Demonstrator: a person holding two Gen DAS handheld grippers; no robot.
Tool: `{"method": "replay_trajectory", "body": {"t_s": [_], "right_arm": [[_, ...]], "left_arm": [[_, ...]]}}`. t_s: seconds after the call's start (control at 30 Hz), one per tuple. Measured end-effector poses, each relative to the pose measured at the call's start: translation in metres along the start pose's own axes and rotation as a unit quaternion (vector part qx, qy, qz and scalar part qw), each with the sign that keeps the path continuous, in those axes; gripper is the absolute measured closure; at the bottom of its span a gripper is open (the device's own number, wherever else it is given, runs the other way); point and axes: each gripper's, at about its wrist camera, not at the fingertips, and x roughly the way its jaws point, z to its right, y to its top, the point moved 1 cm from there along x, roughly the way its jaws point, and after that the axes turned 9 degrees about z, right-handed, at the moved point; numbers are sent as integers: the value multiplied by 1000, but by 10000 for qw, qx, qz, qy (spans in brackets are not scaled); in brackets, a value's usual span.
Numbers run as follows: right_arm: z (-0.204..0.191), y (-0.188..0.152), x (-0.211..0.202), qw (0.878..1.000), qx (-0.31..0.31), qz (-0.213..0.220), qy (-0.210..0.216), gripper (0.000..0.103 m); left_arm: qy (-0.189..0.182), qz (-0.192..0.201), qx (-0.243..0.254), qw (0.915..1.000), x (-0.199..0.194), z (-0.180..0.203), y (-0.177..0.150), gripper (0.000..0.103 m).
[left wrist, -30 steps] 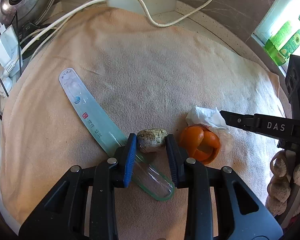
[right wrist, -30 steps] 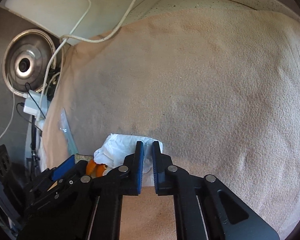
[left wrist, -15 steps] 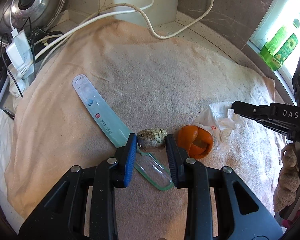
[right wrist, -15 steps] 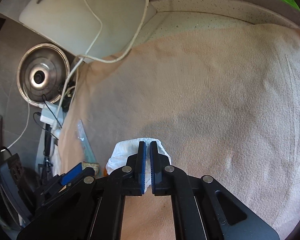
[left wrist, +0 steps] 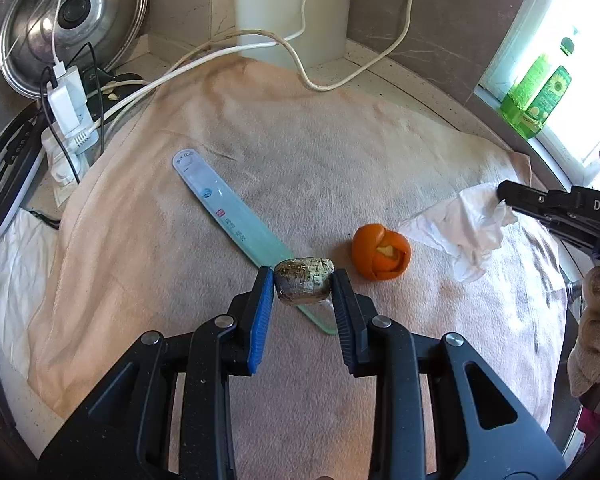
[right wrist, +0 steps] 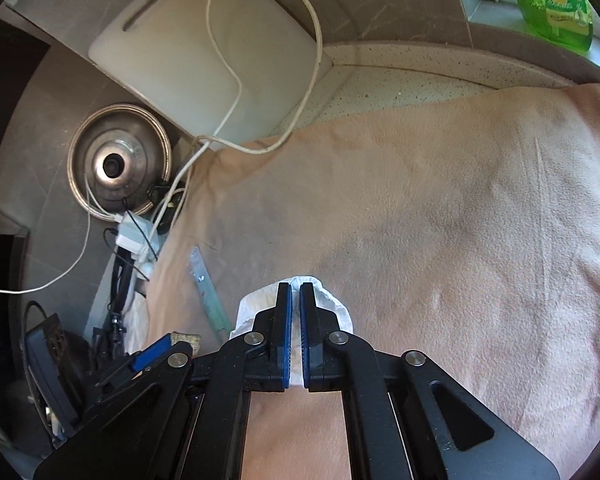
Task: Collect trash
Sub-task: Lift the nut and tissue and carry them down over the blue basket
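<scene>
A crumpled grey-brown lump is clamped between the fingers of the left claw, above the near end of a pale green plastic strip lying on the peach towel spread over the worktop. A white tissue is pinched in the right claw, whose fingers are nearly together. An orange peel is seen on the towel just beside the lump, between it and the tissue.

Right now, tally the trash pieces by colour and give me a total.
White: 1, the crumpled tissue pinched in the right tongs.
Orange: 1, the orange peel on the towel.
Pale green: 1, the long plastic wrapper.
Brownish grey: 1, the lump in the left tongs.
Total: 4.
</scene>
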Motion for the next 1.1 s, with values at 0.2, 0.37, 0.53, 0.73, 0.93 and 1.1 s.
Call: {"method": "replay_trajectory", "body": {"t_s": [0.2,0.37,0.53,0.73,0.93,1.1], "right_arm": [[-7,-6,-23,9999,2,157,70,101],[-20,-19,-44,9996,-90,198,172,101],[-39,-41,-63,9992,-207,226,252,101],[-57,-70,-78,9990,-241,193,323,101],[-73,-106,-93,9987,-347,93,353,101],[-83,-133,-101,9984,-439,52,346,101]], "left_arm": [[-79,70,54,9999,-22,-3,-12,74],[-157,138,106,9997,-44,-8,-25,74],[-212,179,121,9995,-65,-16,-42,74],[-233,143,149,9995,-90,-30,-68,74],[-258,53,102,9996,-108,-47,-98,74],[-253,-43,68,9996,-118,-59,-121,74]]}}
